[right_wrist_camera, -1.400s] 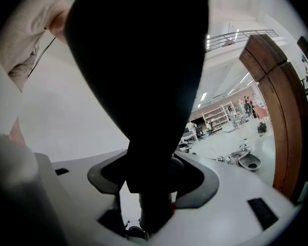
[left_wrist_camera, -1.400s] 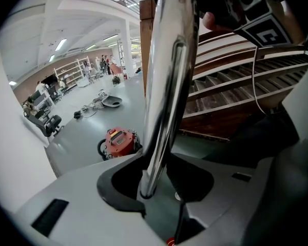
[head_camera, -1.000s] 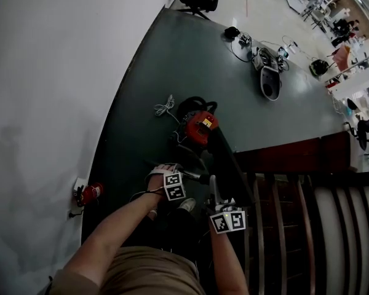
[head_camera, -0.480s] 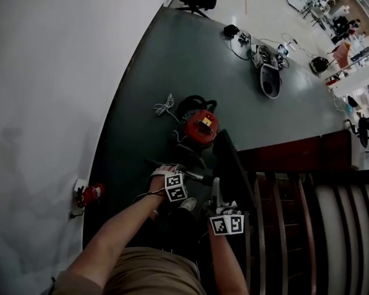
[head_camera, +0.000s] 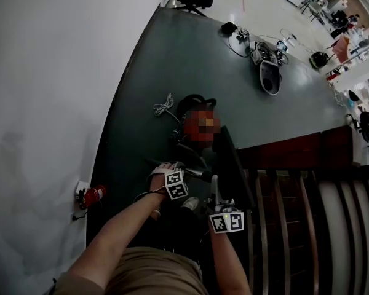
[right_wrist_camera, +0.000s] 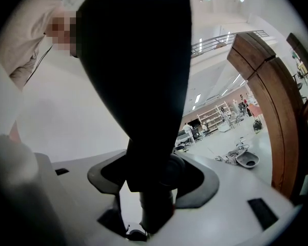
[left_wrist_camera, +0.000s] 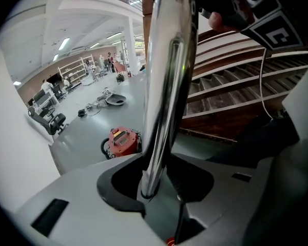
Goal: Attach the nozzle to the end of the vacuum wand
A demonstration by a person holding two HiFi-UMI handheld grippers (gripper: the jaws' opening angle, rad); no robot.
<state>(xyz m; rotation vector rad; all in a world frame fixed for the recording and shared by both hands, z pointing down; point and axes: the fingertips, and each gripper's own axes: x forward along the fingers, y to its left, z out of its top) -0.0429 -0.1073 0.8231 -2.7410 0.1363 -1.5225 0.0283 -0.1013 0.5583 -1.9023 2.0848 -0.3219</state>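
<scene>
The left gripper (left_wrist_camera: 153, 186) is clamped tight on the shiny metal vacuum wand (left_wrist_camera: 167, 76), which looks hard and slippery. The right gripper (right_wrist_camera: 153, 188) squeezes the fat black nozzle (right_wrist_camera: 138, 70), close by the wand's far end. It is probably light plastic; holding its narrow neck seems best.

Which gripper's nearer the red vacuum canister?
Left. In head view, left gripper, shut on the wand, sits below the canister; right gripper, on the nozzle, is lower, by the railing.

The vacuum canister (left_wrist_camera: 122, 141) sits on the floor (head_camera: 172, 60) between wall (head_camera: 49, 72) and stair railing (head_camera: 283, 226).
</scene>
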